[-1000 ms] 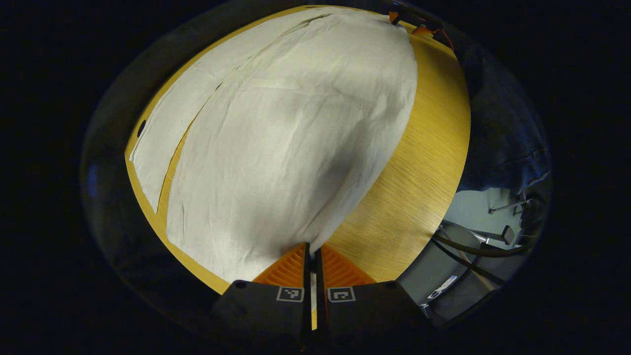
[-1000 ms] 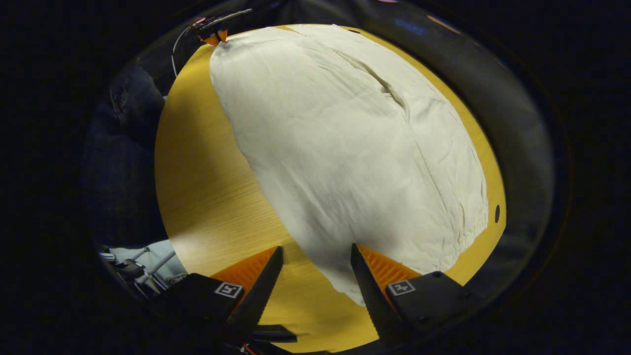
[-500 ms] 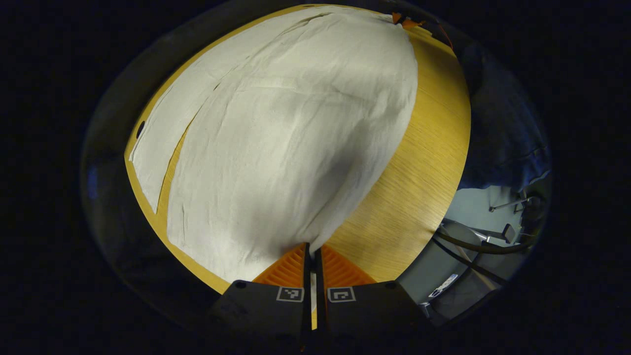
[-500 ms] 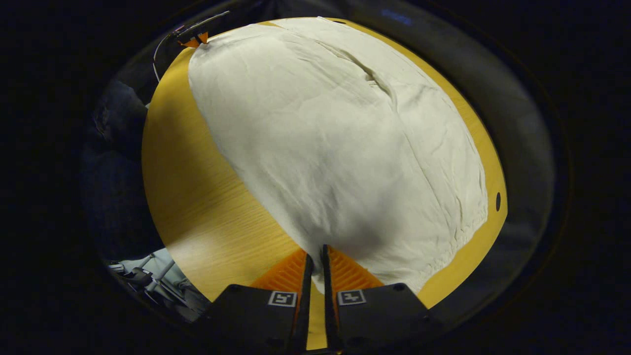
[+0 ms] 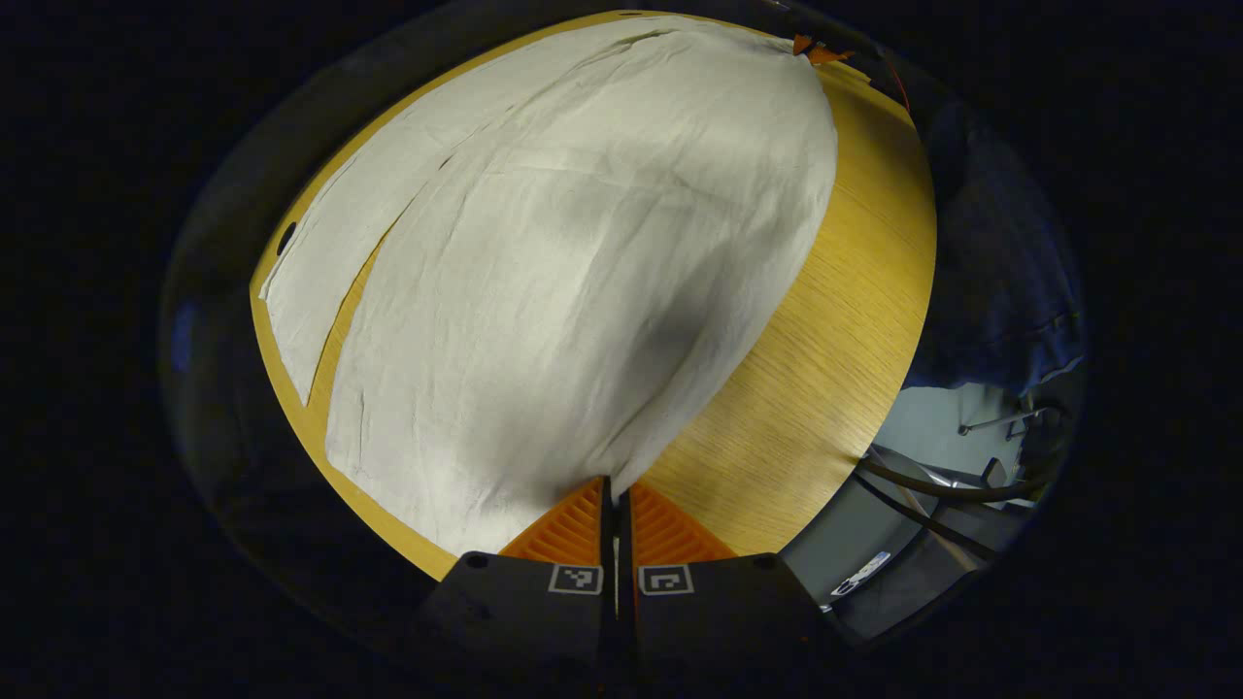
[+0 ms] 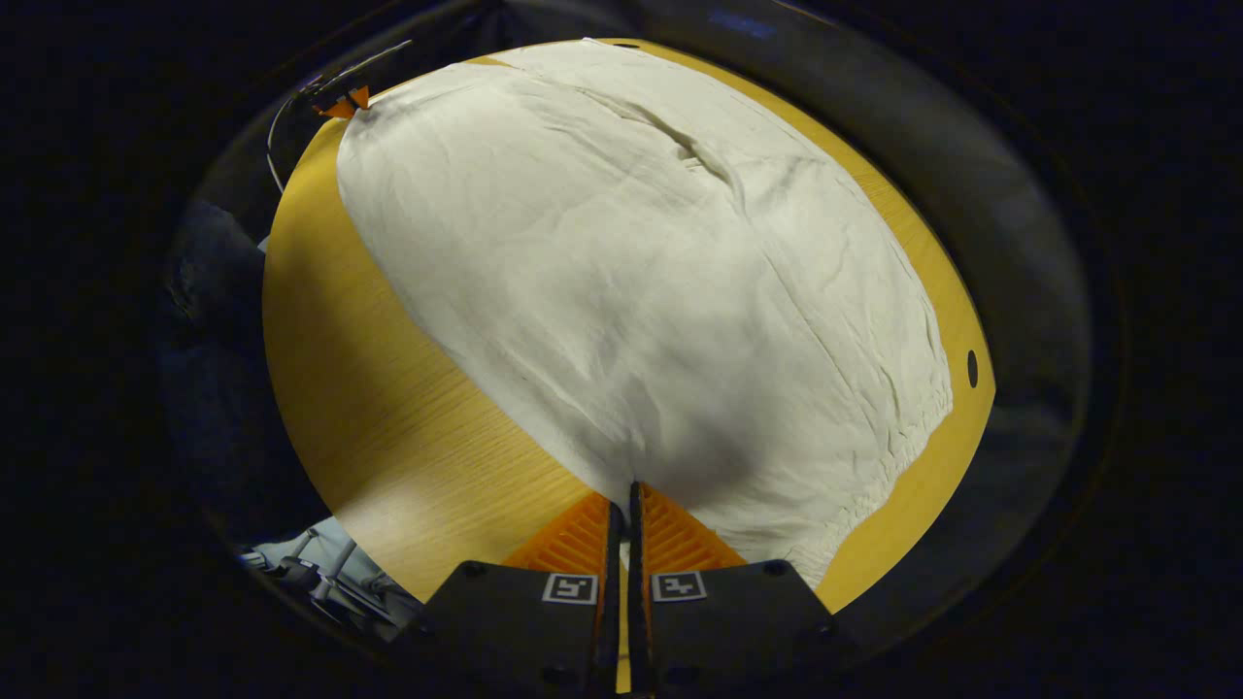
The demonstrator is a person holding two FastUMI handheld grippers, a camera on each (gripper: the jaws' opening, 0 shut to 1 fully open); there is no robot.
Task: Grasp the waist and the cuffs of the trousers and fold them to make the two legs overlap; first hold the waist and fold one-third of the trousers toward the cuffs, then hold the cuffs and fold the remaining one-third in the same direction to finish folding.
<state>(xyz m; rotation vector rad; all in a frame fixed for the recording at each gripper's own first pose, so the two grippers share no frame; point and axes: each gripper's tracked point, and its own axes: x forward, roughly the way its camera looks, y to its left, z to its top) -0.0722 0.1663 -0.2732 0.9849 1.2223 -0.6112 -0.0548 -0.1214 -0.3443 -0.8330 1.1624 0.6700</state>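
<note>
The trousers (image 5: 573,282), pale cream and lightly creased, lie spread across a yellow wooden table (image 5: 825,340). In the left gripper view, two legs run off to the far left with a thin slit of tabletop between them, and a small dark hole (image 5: 286,236) sits in the table near that edge. At the bottom centre, the left gripper (image 5: 612,490) has its jaws pressed together on the near edge of the cloth, which rises into them in a small peak. To the right is bare wood, then a dark sleeve (image 5: 1000,262) (blurred) beyond the table's edge. In the right gripper view, the other gripper shows far off at the upper left, at the cloth's corner. The right gripper (image 6: 624,493) is likewise clamped on the fabric's near edge. The gathered waistband (image 6: 903,447) lies at the lower right.
</note>
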